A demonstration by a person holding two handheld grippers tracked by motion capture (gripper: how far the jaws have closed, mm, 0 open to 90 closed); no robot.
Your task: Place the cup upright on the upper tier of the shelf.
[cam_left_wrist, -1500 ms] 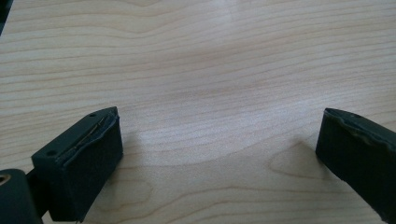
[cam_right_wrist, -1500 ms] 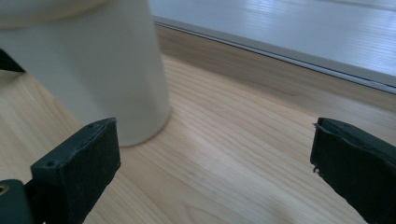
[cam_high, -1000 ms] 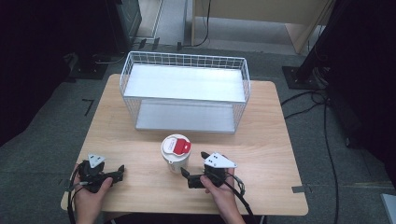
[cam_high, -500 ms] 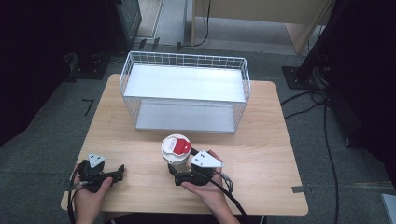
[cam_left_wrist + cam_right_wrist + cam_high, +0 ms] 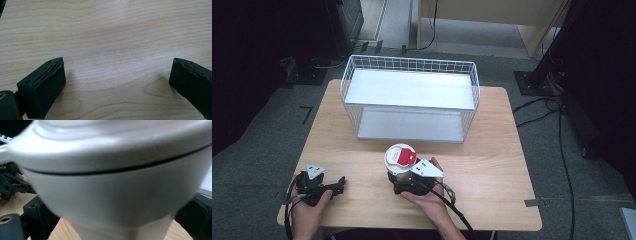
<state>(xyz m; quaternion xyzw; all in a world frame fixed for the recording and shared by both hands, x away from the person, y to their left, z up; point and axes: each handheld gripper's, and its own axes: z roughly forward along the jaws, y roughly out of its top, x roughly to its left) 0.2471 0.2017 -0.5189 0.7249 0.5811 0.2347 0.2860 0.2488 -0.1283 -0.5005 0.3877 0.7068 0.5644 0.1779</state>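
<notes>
A white cup (image 5: 401, 159) with a white lid and a red tab stands on the wooden table (image 5: 492, 165), near the front middle. My right gripper (image 5: 399, 182) is low at the cup's near side. Its jaws are spread wide, one on each side of the cup's lower body. In the right gripper view the cup (image 5: 117, 180) looms very close between the two black fingers (image 5: 40, 220), and the gripper (image 5: 117, 222) is open. My left gripper (image 5: 341, 182) rests at the front left of the table, open, with bare wood between its jaws (image 5: 117, 77).
A white wire basket shelf (image 5: 407, 61) with two levels stands across the back half of the table, just behind the cup. Cables trail from both grippers over the front edge. Dark stands and cables lie on the floor to the right.
My right gripper has slid left and forward from beside the cup until its jaws straddle the cup's base. The left gripper and the cup have stayed put.
</notes>
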